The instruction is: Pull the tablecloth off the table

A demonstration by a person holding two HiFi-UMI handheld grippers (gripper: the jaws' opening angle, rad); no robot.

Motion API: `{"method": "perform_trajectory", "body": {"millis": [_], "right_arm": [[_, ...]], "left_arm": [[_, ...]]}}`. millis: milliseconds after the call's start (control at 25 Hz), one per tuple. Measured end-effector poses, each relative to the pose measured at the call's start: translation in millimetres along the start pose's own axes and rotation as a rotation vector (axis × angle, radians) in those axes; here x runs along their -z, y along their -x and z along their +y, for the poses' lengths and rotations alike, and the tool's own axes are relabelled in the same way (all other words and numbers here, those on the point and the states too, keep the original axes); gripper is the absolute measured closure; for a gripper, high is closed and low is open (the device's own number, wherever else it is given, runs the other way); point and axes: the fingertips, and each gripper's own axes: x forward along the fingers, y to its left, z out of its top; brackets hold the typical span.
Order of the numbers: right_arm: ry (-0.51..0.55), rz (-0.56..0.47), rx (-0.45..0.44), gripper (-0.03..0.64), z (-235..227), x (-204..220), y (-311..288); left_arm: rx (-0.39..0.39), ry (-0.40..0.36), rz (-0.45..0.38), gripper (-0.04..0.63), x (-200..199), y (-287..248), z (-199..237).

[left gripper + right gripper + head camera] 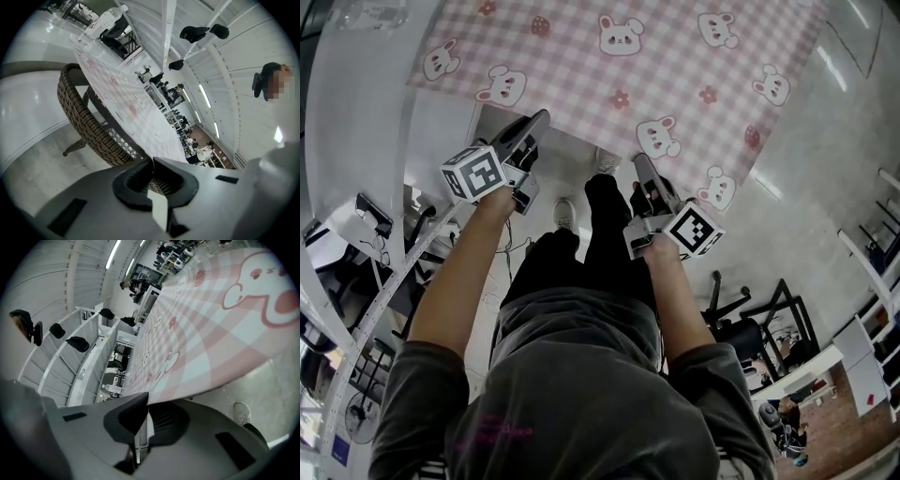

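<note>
grey shirt (pixel 581 394) nearest, forearms (pixel 464 281) extended. left gripper (pixel 541 118) and right gripper (pixel 638 160) both have jaws pressed together, pinching the near edge of the tablecloth (pixel 675 66), the left one closer to the near-left corner. cloth: pink-white check with white rabbits, flowers, strawberries; spread flat over the table (pixel 101 110), its near edge overhanging the pale floor (pixel 825 169).

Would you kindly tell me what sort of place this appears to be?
Probably a large open-plan workroom or lab rather than a home: rows of desks with people at them, long ceiling lights, and a bare pale floor; only the tablecloth looks homely.
</note>
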Motion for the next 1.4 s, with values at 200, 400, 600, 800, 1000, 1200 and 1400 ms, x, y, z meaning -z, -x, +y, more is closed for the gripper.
{"method": "perform_trajectory", "body": {"millis": [200, 400, 600, 800, 1000, 1200, 1400], "right_arm": [[0.031, -0.026, -0.027, 0.611, 16, -6, 5], [0.056, -0.056, -0.054, 0.611, 40, -19, 13], [0.069, -0.057, -0.063, 0.612, 45, 11, 35], [0.365, -0.222, -0.245, 0.612, 27, -38, -5], [0.446, -0.277, -0.302, 0.612, 16, -8, 1], [0.456, -0.3, -0.29, 0.612, 22, -2, 15], [0.477, -0.328, -0.319, 0.612, 28, 2, 7]], "left_arm": [[0.041, -0.009, -0.028, 0.594, -10, 6, -14], [0.083, -0.017, -0.059, 0.594, -25, 12, -36], [0.088, -0.017, -0.061, 0.594, 2, 45, -37], [0.324, -0.206, -0.264, 0.594, -29, -14, -24], [0.39, -0.279, -0.319, 0.594, -6, 5, -10], [0.403, -0.305, -0.316, 0.594, 0, 20, -21], [0.438, -0.326, -0.33, 0.594, -7, 25, -18]]}}
